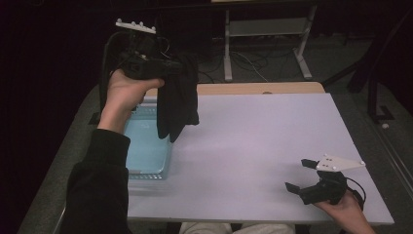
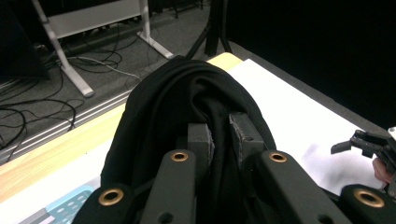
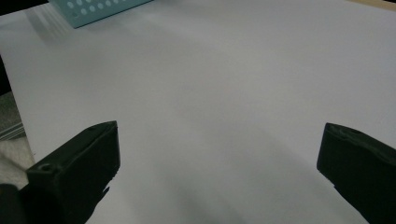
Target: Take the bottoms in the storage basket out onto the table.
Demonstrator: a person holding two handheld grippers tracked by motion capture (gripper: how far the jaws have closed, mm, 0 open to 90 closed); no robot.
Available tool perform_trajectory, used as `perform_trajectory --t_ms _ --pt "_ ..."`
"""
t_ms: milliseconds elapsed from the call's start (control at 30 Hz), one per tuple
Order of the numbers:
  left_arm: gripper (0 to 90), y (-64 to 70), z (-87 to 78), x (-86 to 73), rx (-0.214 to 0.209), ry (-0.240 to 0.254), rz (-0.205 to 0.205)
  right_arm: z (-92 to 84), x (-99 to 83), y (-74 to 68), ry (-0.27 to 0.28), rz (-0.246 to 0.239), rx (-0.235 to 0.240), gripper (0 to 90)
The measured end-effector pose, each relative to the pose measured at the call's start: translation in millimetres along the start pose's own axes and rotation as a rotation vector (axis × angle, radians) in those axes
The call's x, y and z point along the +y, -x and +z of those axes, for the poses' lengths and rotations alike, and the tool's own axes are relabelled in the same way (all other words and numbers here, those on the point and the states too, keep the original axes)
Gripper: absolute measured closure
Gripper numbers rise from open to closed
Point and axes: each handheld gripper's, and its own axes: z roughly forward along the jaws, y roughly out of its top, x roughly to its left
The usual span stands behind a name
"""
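**Left gripper lifts a black cloth above a blue basket; right gripper rests with jaws spread**

Seen from above, the person's left forearm, in a dark sleeve, rises from the bottom edge at about 7 o'clock and reaches up toward 11 o'clock. The left hand [image 1: 125, 90] is raised well above the table and wraps the left gripper [image 1: 168, 69], which points level toward 3 o'clock. Its jaws are pinched together on a black cloth [image 1: 177, 100]. The cloth hangs down in a limp fold from the jaws, and its lower end dangles over the far right corner of a light blue basket [image 1: 146, 170]. In the left gripper view the cloth [image 2: 187, 107] drapes over and between the two pads [image 2: 201, 140], which press on a fold of it.

The basket sits on the table's left side, at about 9 o'clock, and the forearm covers part of its near left rim.

The right hand [image 1: 343, 207] lies low at the near right corner, around 5 o'clock. The right gripper [image 1: 296, 175] points toward 10 o'clock with its jaws spread wide and nothing between them; in its own view the two jaws stand far apart over bare tabletop.

The white table [image 1: 258, 146] has a wooden strip along its far edge. Beyond it, a white metal stand [image 1: 265, 29] and loose cables lie on a dark floor.
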Motion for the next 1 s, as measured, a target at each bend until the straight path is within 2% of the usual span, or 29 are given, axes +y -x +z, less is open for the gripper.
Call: perform_trajectory --t_ms 500,867,1000 --pt "80.8 20.9 17.8 6.5 -0.045 -0.042 0.06 0.0 0.1 0.0 0.0 -0.003 0.0 0.0" --pt "80.9 27.8 36.5 4.0 -0.081 -0.077 0.07 0.1 0.0 -0.3 -0.003 -0.004 0.004 0.0" --pt "80.9 28.9 44.0 2.2 -0.094 -0.08 0.062 -0.3 0.2 -0.5 -0.001 -0.007 0.004 0.0"
